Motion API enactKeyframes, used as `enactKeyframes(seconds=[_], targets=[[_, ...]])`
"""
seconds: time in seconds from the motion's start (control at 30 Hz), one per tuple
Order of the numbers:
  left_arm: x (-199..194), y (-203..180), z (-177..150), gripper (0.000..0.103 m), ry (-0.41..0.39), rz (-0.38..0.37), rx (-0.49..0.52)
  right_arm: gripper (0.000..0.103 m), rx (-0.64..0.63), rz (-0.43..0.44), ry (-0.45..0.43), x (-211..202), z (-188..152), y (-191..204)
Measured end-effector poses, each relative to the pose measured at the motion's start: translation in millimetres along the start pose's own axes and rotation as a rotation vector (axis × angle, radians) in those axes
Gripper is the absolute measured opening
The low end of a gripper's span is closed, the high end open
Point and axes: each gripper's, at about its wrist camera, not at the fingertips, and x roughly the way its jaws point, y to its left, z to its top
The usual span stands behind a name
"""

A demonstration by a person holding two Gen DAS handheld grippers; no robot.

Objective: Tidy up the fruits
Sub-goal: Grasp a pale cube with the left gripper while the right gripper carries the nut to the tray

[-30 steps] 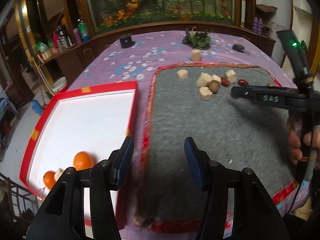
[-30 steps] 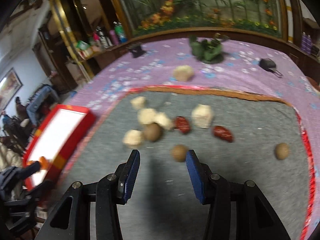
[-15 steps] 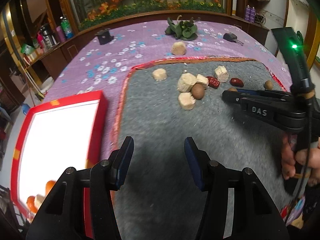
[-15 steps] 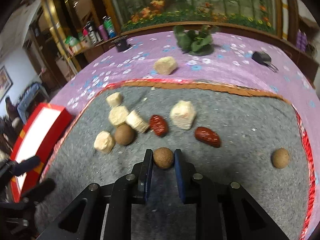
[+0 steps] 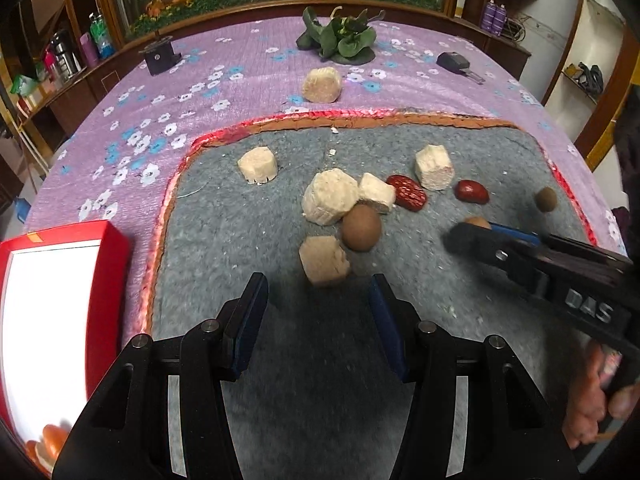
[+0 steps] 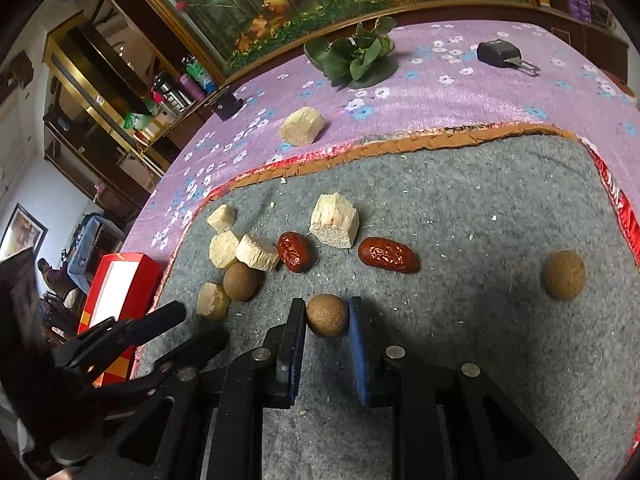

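On the grey felt mat (image 5: pixel 224 240) lie several pale chunks, two red dates (image 6: pixel 294 251) (image 6: pixel 388 255) and brown round fruits (image 6: pixel 240 281) (image 6: pixel 564 275). My right gripper (image 6: pixel 326 312) is shut on one small brown round fruit (image 6: pixel 326 315), resting on the mat; in the left wrist view the same gripper (image 5: pixel 472 228) reaches in from the right. My left gripper (image 5: pixel 316 284) hovers over the mat, its jaws closing with nothing between the pads. A pale chunk (image 5: pixel 323 258) sits just ahead of its tips, with a brown fruit (image 5: pixel 361 227) behind it.
A red-rimmed white box (image 5: pixel 108 264) stands left of the mat with orange fruit (image 5: pixel 52 436) in its near corner. On the purple flowered cloth sit another pale chunk (image 5: pixel 322 85), a green plant (image 5: pixel 340 38), a small black box (image 5: pixel 160 54) and a black key fob (image 5: pixel 452 60). A hand (image 5: pixel 592 408) holds the right gripper.
My left gripper has swung from over the red box onto the mat, up to the pale chunks. My right gripper has shut on the brown fruit and rolled slightly.
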Motion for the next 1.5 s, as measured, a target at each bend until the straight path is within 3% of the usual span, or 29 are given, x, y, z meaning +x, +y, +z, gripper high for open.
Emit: enactKeyframes(seconds=[0.13,0.43,0.63,0.9,1.13,1.5], targets=[[3,-2,2,0.035,-0.019,0.009,0.022,0.021,0.003,0.002,0.002,0,1,0],[0,-1,-2,0.024,-0.064,0.009,0.029,0.021,-0.032,-0.022,-0.010,1,-1,5],[-21,8,-15,0.023,-0.096,-0.013,-0.011,0.021,-0.090,-0.043,-0.033,1,-5,14],[-75,35,-52,0.024,-0.190,0.043,-0.055,0.021,-0.160,0.053,-0.066,-4,-14,37],[-116,78,-87,0.024,-0.241,0.108,-0.131,0.021,-0.230,0.156,-0.043,-3,-31,93],[-134,134,-118,0.024,-0.278,0.241,-0.242,0.020,-0.412,0.288,-0.001,19,-67,212]])
